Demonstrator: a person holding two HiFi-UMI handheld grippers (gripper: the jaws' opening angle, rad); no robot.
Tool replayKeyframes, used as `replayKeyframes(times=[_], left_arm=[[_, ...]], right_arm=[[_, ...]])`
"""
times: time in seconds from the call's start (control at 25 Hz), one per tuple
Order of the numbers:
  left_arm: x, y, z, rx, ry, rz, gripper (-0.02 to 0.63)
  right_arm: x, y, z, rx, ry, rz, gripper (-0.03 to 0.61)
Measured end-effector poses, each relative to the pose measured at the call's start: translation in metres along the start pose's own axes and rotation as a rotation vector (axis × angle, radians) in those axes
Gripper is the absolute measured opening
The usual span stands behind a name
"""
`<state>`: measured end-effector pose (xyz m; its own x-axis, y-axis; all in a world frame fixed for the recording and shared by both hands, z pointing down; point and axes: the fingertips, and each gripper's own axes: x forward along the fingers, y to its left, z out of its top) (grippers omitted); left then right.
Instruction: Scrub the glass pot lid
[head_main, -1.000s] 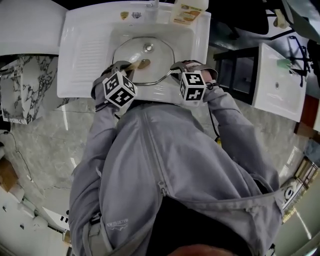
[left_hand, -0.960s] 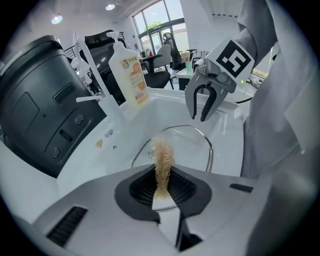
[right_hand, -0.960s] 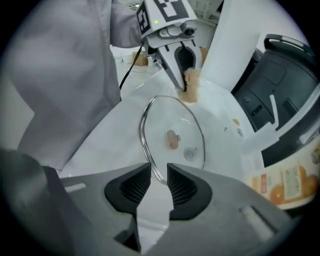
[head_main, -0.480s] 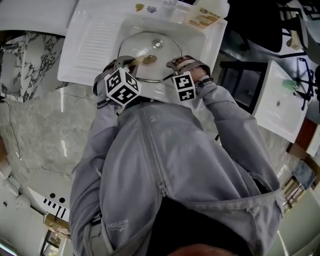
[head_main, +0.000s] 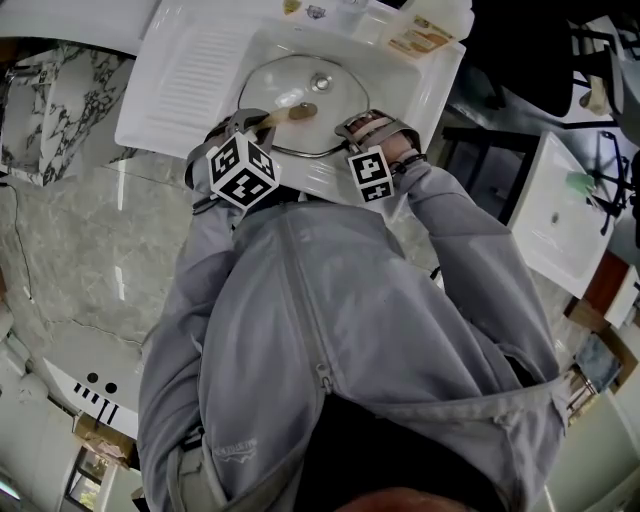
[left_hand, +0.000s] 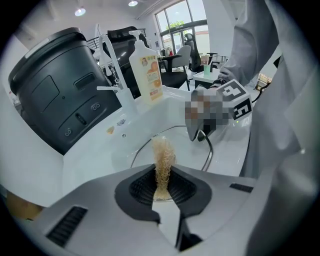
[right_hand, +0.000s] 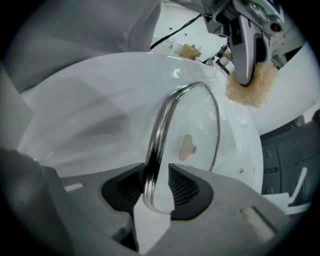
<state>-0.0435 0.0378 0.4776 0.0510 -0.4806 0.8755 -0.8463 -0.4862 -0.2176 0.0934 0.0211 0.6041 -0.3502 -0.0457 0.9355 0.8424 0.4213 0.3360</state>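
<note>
Regrip: right gripper (right_hand: 156, 192), jaws slackened a moment ago, now closing round the lid (right_hand: 192, 135) rim in the sink (head_main: 190, 70), perhaps not biting yet. Left gripper (left_hand: 162, 182) pinches the scrubber (left_hand: 162, 157); scrubbing waits.

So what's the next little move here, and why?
Probably finish closing the right gripper on the glass lid: its jaws are closing around the rim but don't look clamped yet. The left gripper already pinches the scrubber, so a steadied lid could then be rubbed.
</note>
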Motion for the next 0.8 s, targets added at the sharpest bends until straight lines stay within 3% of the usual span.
replayKeyframes(times=[0.24,0.4,0.8], left_arm=[[-0.009,0.003,-0.006,-0.019,-0.008,0.019,0.037],[-0.015,0.010,-0.008,-0.042,-0.021,0.041,0.037],[-0.032,0.033,-0.011,-0.061,-0.046,0.086,0.037]], right_arm=[[-0.024,-0.013,-0.003,0.104,-0.054,-0.070,0.070],[-0.048,-0.039,-0.001,0.070,-0.056,-0.126,0.029],[-0.080,-0.071,0.018,0.005,-0.045,0.044,0.028]])
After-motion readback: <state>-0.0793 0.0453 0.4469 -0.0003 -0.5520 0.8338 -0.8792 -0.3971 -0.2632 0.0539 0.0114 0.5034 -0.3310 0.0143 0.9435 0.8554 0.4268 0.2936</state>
